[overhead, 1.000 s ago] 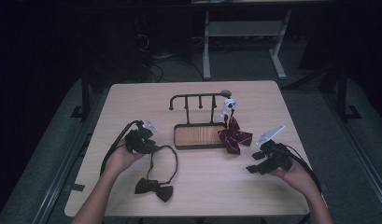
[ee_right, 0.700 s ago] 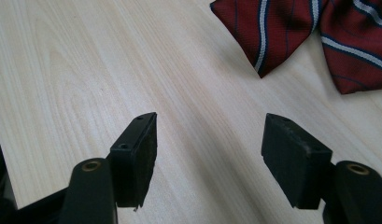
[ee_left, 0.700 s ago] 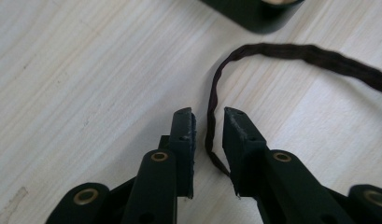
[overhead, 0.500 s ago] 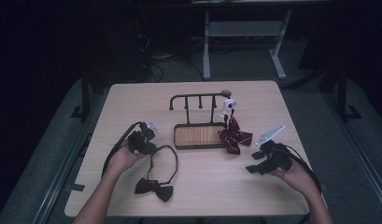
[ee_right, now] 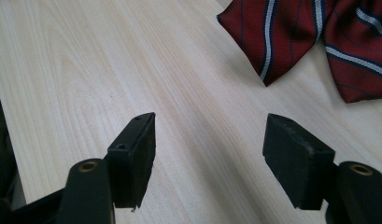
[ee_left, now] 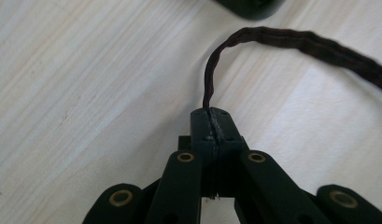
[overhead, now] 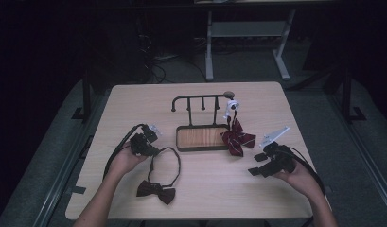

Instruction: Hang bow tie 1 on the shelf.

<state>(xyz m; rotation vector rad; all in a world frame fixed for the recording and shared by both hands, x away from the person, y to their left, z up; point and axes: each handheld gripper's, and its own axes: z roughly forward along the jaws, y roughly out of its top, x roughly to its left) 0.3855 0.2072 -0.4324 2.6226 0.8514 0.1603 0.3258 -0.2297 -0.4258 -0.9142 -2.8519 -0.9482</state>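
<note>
Your left gripper [ee_left: 212, 122] has just been closing, and its jaws now pinch the thin dark brown neck cord [ee_left: 212, 79] of the dark brown fabric bow tie [overhead: 155, 191]. The bow itself lies on the pale wooden table [overhead: 134, 101] near you, left of centre, with the cord looping up from it to your left gripper [overhead: 145, 143].

The grip looks to be on a very slim strand, right at the tips of the jaws. If you lift quickly, the cord could slide out through the pads, and the bow would drop back onto the table. A sideways pull would likely drag the bow across the wood instead of raising it, and the loop could twist.

The black metal hanger rack with its wooden-floored tray [overhead: 200, 137] stands at mid-table, just right of the cord's loop. Swinging the tie toward it low could catch the cord on the tray rim or on the wrong peg.

The dark red striped bow tie [overhead: 237, 139] hangs from the rack's right end, its wings resting at the tray's right corner. A knock to the rack might shake it loose.

Your right gripper [overhead: 269, 163] rests on the table at the right with its jaws spread wide and nothing between them, the red tie [ee_right: 314, 42] just beyond. Nudge it forward carelessly and you may disturb that tie.
</note>
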